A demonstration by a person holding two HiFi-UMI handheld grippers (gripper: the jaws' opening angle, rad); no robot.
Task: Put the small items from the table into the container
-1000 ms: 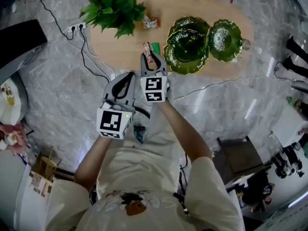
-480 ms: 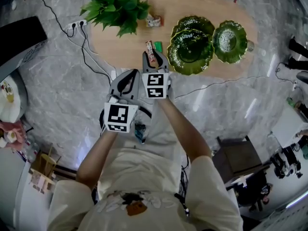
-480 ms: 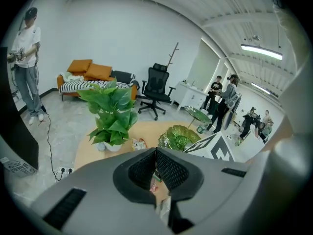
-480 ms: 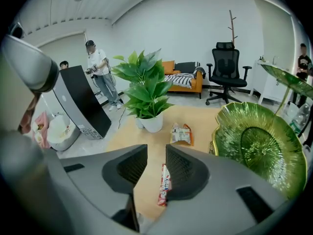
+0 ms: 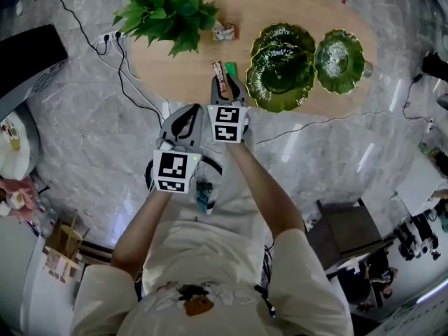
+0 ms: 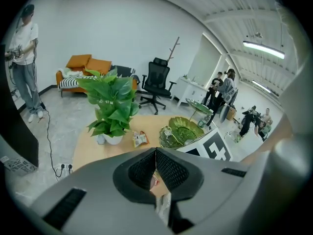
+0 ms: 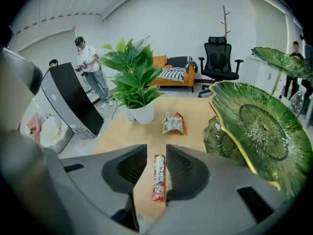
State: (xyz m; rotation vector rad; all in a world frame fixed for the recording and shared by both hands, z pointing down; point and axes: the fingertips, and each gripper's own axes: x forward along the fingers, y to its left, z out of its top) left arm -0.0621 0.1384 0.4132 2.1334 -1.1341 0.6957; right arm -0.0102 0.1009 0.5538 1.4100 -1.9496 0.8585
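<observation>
A red candy stick (image 5: 219,78) lies on the wooden table (image 5: 175,68) near its front edge, with a small green packet (image 5: 231,69) beside it. My right gripper (image 5: 227,85) hovers over the stick with its jaws apart. In the right gripper view the stick (image 7: 158,177) shows in the gap of the right gripper (image 7: 156,153), and the pads are not touching it. My left gripper (image 5: 187,113) hangs lower left, off the table edge, jaws (image 6: 155,153) closed and empty. A crumpled snack packet (image 5: 225,31) lies farther back. Green leaf-shaped dishes (image 5: 280,65) stand to the right.
A potted plant (image 5: 168,9) stands at the table's back left. A second green dish (image 5: 339,54) sits at the far right. A power strip with cables (image 5: 112,39) lies on the floor at left, near a black box (image 5: 28,58). People stand in the room behind.
Both grippers have sunk and edged toward the table. The right gripper's jaws now straddle the near end of the red candy stick.
</observation>
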